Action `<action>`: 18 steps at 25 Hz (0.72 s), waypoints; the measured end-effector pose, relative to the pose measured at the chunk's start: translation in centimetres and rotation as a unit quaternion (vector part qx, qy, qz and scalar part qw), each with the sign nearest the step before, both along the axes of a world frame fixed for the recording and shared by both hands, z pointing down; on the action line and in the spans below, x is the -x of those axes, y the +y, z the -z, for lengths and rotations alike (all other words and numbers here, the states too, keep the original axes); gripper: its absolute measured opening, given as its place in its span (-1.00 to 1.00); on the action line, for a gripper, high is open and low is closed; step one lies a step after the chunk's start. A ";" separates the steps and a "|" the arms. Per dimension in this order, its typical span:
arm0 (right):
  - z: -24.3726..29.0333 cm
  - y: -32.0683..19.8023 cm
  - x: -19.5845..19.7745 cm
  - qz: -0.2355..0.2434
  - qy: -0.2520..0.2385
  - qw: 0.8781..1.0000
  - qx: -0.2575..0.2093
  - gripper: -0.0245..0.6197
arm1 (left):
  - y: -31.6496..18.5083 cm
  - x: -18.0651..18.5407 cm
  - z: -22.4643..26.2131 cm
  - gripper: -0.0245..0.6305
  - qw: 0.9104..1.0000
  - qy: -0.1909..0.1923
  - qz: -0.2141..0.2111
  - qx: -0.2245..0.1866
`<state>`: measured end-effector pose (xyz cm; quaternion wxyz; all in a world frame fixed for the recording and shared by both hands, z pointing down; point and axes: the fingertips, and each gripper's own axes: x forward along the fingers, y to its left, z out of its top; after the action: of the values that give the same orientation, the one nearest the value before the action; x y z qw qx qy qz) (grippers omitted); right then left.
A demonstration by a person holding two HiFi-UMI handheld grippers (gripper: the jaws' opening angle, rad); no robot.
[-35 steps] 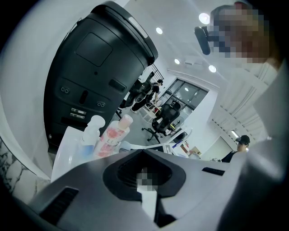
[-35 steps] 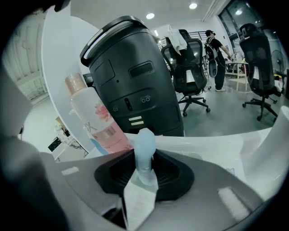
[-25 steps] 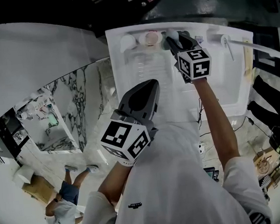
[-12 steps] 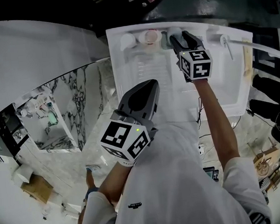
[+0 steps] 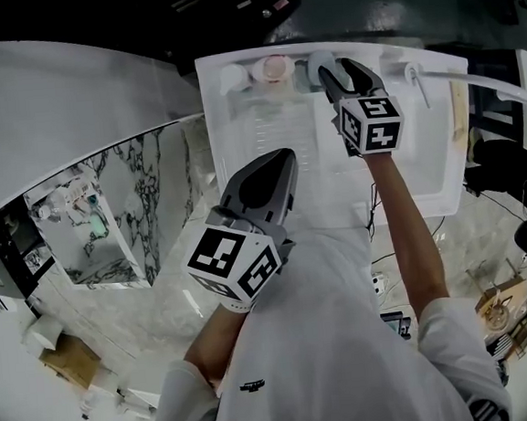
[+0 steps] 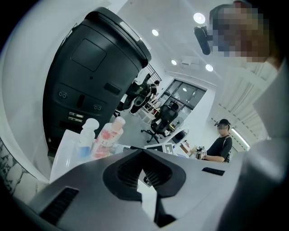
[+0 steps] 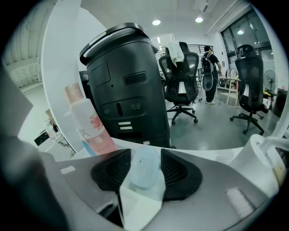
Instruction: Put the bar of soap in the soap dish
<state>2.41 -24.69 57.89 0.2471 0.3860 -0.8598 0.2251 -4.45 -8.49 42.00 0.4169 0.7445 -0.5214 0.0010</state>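
Nearest you, your left gripper (image 5: pixel 276 169) hangs over the near edge of the white basin (image 5: pixel 266 131), its jaws pressed together on nothing. Beyond it, your right arm reaches to the back ledge, where the right gripper (image 5: pixel 338 68) noses down just beside a pink bottle (image 5: pixel 276 68). Its jaws have just been opening and now stand at their widest. The pale blue bar of soap (image 7: pixel 144 173) lies let go between the ribbed pads (image 7: pixel 112 169), with at most a sliver of room on either side. The bar rests on a white surface at the ledge; whether that is the soap dish itself, neither view settles. Behind it rises a black bin-like unit (image 7: pixel 126 81), with office chairs (image 7: pixel 180 85) farther off.

The step in hand looks like the release and the pull-away. Draw the right gripper back and up along its own line with the jaws wide, so that neither pad drags the slick bar sideways. Mind the bottle on the left, and check that the bar lies flat before you leave it.
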 end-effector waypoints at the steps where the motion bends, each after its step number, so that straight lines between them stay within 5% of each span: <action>1: 0.4 0.1 -0.1 0.001 -0.003 1.000 -0.002 -0.30 | 0.0 -0.1 0.1 -0.90 1.000 0.000 0.000 -0.002; 18: 7.7 4.0 -1.5 0.011 -0.022 0.998 -0.051 -0.30 | 2.2 -0.9 3.3 -0.90 0.999 -0.009 -0.003 -0.042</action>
<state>3.92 -20.66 50.24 0.2107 0.3832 -0.8797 0.1869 -3.50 -6.29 38.74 0.3805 0.7627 -0.5228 -0.0127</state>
